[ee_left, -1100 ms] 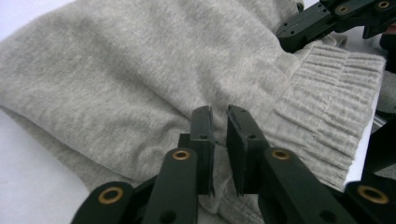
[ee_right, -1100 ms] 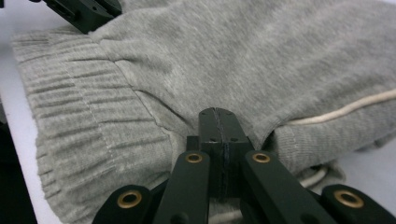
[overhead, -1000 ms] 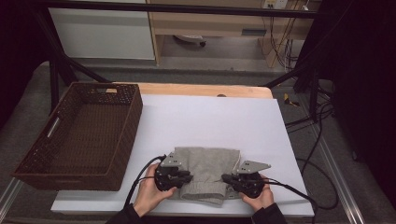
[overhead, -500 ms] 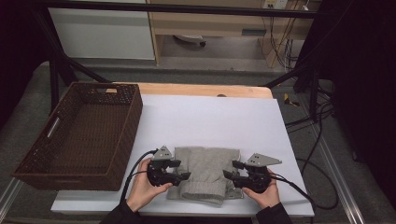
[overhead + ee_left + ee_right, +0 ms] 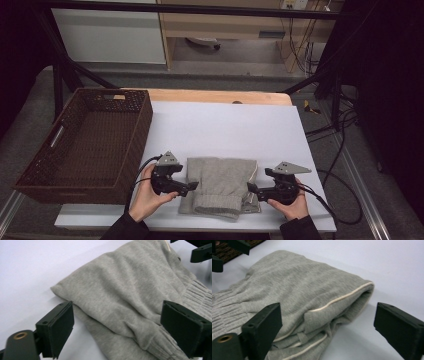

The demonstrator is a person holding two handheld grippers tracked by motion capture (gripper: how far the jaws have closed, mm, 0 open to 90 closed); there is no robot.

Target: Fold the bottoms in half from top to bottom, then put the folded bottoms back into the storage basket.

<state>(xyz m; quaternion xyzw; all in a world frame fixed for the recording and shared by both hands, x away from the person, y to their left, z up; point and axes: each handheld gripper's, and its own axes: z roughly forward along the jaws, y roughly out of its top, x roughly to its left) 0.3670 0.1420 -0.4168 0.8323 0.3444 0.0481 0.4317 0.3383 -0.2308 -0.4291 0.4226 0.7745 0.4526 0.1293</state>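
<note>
We are holding our left gripper (image 5: 194, 187) just beside the left edge of the folded grey sweater (image 5: 220, 185), and its jaws are spread wide with nothing between them. We are holding our right gripper (image 5: 248, 188) just beside the right edge, and its jaws are spread wide too. The sweater is lying flat near the near edge of the white worktop (image 5: 225, 125), right between our two grippers. Its long side is running from near to far, with the ribbed cuff (image 5: 165, 342) at the near end. Each gripper is pointing in at its own side, so both are about as close. The brown basket (image 5: 80, 145) is sitting to the left, with open room on the far side of the worktop.
</note>
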